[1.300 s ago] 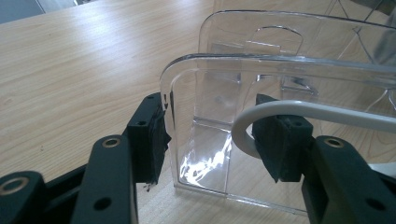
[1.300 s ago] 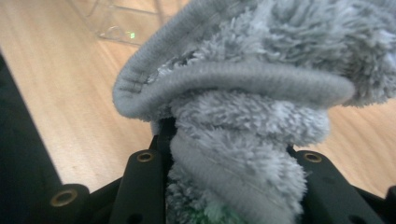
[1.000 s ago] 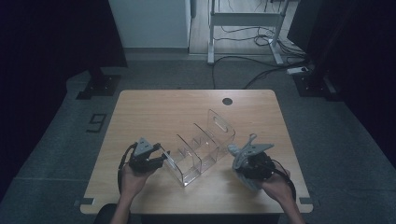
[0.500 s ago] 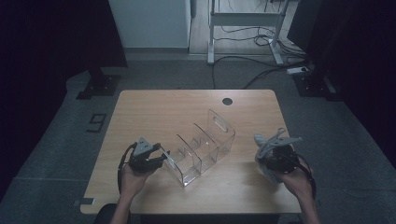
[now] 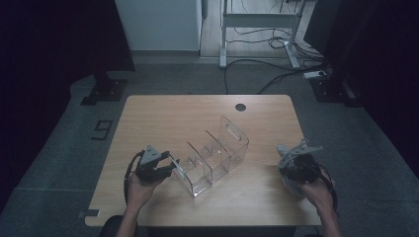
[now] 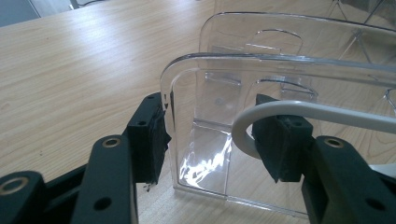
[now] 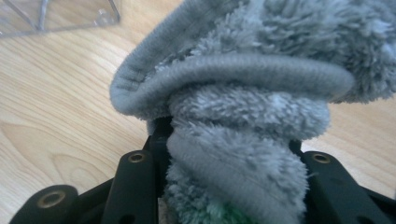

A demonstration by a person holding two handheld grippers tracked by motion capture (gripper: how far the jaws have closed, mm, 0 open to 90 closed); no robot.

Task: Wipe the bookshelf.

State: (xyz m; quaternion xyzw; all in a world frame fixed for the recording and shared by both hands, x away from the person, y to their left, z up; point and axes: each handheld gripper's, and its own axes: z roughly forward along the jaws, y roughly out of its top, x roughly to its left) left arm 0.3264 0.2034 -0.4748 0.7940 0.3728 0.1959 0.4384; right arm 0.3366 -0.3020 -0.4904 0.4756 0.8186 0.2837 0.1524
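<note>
1. Clear plastic organizer (image 5: pixel 212 158): a divided tray with several compartments and a handle cut-out in its far end wall, standing upright on the wooden table (image 5: pixel 168 116). Its near end wall sits between the jaws of the left gripper (image 5: pixel 165 168). In the left gripper view the wall (image 6: pixel 196 116) stands against the left pad, with the right pad inside the compartment close to it, so the jaws appear clamped on that wall. Judged purpose: to steady the tray so it cannot slide while the other hand works on it.

2. Grey cloth (image 5: pixel 291 163): a fluffy microfibre cloth, bunched and folded over on itself, with a hint of green low down in the right gripper view (image 7: pixel 243 116). It is packed between the jaws of the right gripper (image 5: pixel 296 165), which have just been opening slightly though the wad still fills the gap. It is held well to the right of the tray, near the table's right edge. Judged purpose: a wiping pad for the tray.

3. White cable (image 6: pixel 303 112): loops across the left gripper's own right jaw.
</note>
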